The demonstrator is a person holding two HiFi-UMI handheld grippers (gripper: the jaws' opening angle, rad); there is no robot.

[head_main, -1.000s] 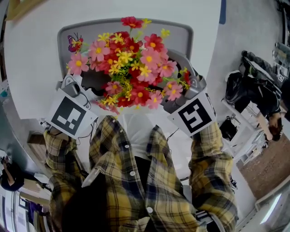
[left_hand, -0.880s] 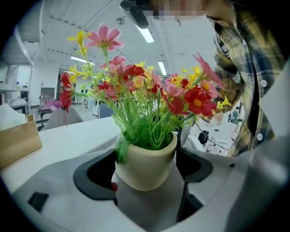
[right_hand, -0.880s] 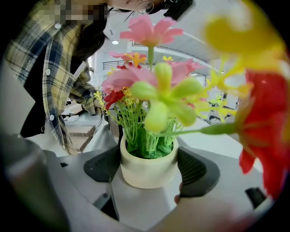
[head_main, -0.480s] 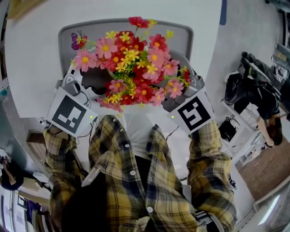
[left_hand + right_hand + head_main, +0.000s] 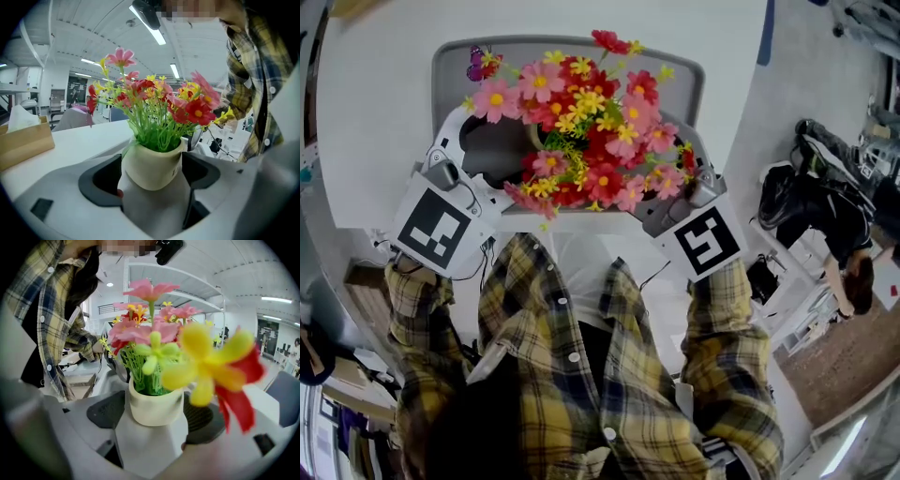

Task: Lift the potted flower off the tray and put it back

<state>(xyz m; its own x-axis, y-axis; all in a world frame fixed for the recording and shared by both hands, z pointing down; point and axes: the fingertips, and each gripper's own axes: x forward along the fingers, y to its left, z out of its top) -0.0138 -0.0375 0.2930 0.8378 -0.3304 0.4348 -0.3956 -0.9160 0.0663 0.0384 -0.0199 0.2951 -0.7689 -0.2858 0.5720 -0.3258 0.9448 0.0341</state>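
The potted flower (image 5: 581, 122), a cream pot (image 5: 152, 164) of pink, red and yellow blooms, is over the grey tray (image 5: 572, 49) on the white table (image 5: 375, 112). My left gripper (image 5: 499, 157) holds the pot from the left and my right gripper (image 5: 664, 192) from the right, each shut on it. In the left gripper view the pot sits between the dark pads of the left gripper (image 5: 152, 176). The right gripper view shows the same pot (image 5: 154, 406) inside the right gripper (image 5: 157, 416). The blooms hide the pot's base and whether it touches the tray.
A wooden tissue box (image 5: 23, 140) stands on the table to the left. The table's near edge runs just in front of my shirt. Off the table at the right are dark bags (image 5: 787, 183) and another person (image 5: 848, 253).
Both grippers and the potted flower have moved away from me, further in over the grey tray. The grip on the pot has not changed.
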